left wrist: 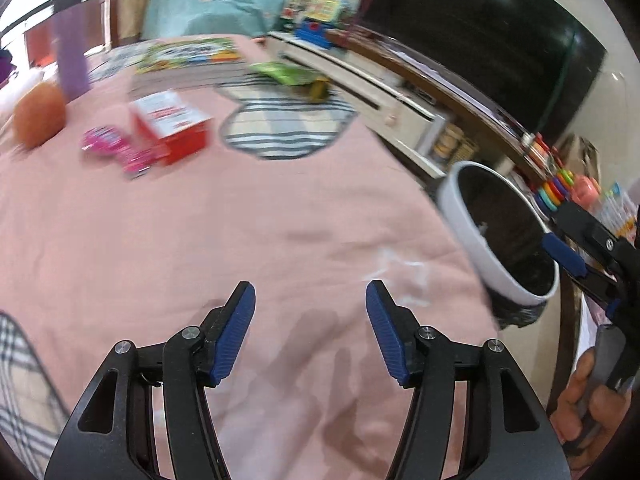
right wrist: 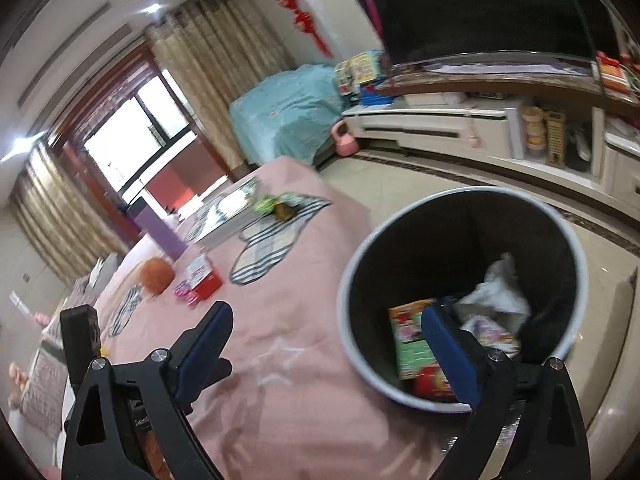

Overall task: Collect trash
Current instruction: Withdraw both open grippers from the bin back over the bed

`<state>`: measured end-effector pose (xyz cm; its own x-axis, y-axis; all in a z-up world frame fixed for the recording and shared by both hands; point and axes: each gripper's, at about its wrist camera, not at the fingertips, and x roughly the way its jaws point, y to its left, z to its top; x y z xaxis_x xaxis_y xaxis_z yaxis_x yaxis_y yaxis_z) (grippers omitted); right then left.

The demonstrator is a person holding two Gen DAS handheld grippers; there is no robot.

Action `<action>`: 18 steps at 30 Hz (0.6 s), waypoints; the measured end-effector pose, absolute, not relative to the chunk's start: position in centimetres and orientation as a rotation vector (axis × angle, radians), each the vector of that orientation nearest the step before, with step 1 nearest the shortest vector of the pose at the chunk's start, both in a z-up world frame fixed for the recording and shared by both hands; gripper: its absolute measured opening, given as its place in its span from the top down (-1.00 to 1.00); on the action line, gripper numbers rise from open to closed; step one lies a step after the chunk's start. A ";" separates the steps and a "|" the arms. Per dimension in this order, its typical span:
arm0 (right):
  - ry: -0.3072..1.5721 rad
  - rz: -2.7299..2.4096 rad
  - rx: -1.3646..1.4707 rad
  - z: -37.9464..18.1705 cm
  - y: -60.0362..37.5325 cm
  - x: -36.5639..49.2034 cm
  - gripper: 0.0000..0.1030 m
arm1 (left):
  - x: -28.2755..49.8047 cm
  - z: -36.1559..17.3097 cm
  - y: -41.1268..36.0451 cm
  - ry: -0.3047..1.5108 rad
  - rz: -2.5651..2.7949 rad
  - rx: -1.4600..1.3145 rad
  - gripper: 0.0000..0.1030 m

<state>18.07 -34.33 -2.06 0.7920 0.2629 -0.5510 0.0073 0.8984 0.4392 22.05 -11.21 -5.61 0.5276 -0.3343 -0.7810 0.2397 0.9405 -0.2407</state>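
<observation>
A white trash bin with a black liner stands beside the pink-covered table. Inside lie a green and orange box, crumpled white paper and other wrappers. My right gripper is open and empty, one finger over the table, the other over the bin's mouth. My left gripper is open and empty above the pink cloth. The bin shows at its right, with the right gripper's finger at the rim. A red and white box, a pink wrapper and a green wrapper lie farther off.
An orange ball, a purple cylinder, stacked books and a striped cloth lie on the table. A white TV cabinet with a dark screen stands behind the bin. A pink kettlebell sits on the floor.
</observation>
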 end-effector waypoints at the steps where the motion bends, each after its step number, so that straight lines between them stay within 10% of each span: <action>1: 0.653 0.156 0.431 -2.1 -33.5 18.4 -0.87 | 22.1 -5.7 -10.2 0.956 -0.327 -0.118 -0.14; 18: 0.747 0.323 0.312 -4.6 -23.8 23.1 -0.93 | 22.8 -7.5 1.2 0.973 -0.138 -0.247 -0.21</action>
<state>23.14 -23.79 -4.62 0.6895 0.3926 -0.6087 -0.1741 0.9056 0.3868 22.81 1.19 -7.51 0.5572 -0.2259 -0.7990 0.0058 0.9633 -0.2683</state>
